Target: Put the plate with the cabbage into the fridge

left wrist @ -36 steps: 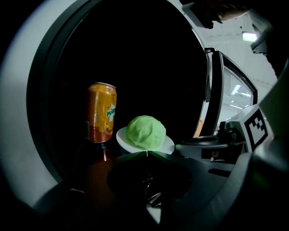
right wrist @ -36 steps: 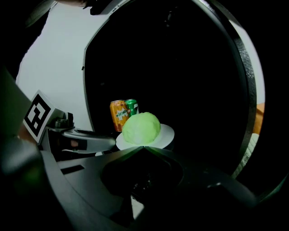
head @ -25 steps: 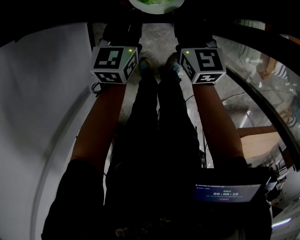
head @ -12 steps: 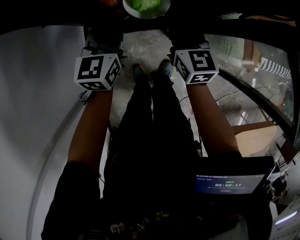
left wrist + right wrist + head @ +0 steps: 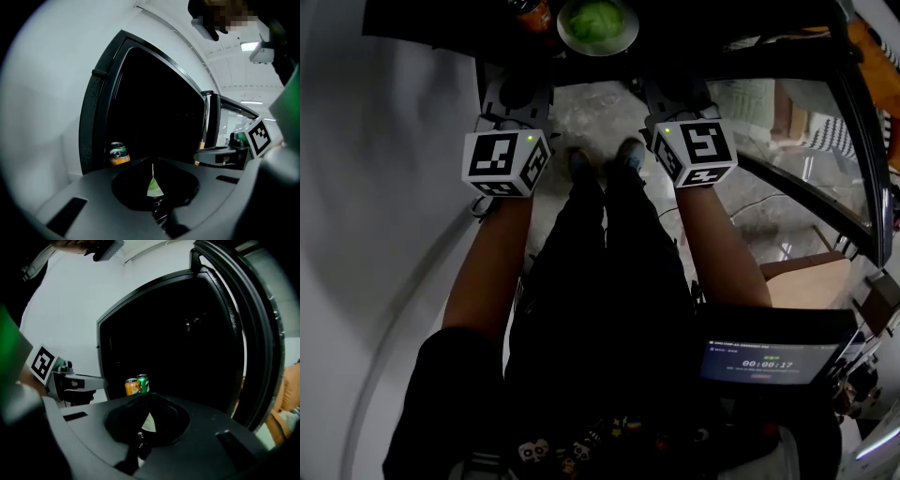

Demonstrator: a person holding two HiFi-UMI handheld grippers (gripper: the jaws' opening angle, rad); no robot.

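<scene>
Plate [image 5: 624, 41] now released inside dark fridge [image 5: 159, 103].

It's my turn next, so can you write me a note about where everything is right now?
Left hand-held gripper: jaws together, empty, in front of the fridge opening.
Right hand-held gripper: the same.
Plate with cabbage: inside the fridge, near two cans.
Done: the plate is in.
Left: probably just shutting the open door.
</scene>
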